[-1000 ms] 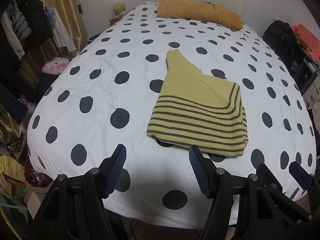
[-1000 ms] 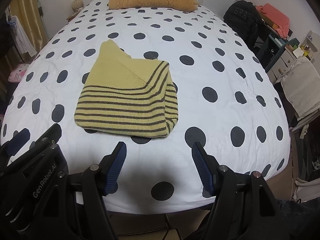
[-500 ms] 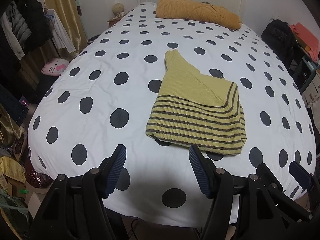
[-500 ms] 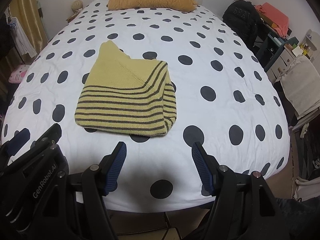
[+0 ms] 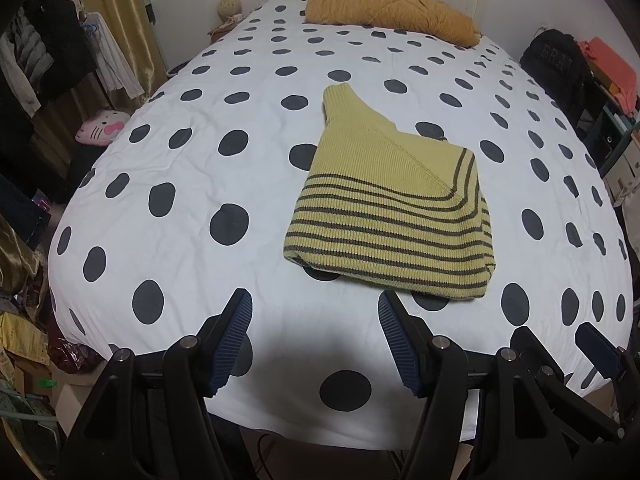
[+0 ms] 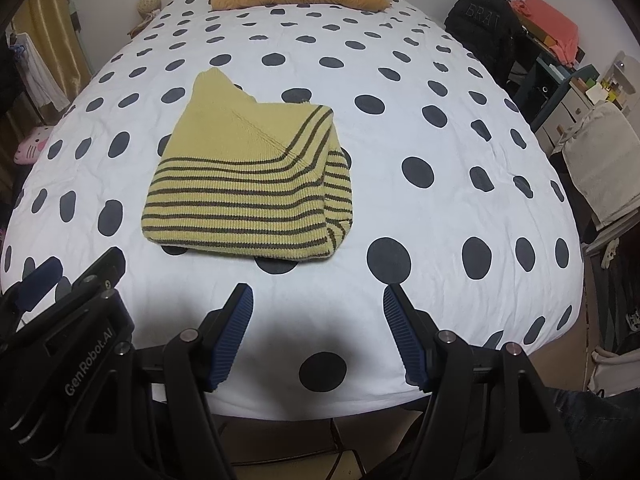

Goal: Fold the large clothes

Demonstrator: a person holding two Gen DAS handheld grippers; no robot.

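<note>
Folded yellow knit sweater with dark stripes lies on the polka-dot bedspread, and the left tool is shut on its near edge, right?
Not quite. The left tool is open and empty, short of the folded yellow knit sweater with dark stripes, which does lie on the polka-dot bedspread. The left wrist view shows it.

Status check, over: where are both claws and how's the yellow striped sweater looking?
Left claw open, empty. Right claw open, empty. Yellow striped sweater folded on the polka-dot bed, clear of both. Nothing in the way.
</note>
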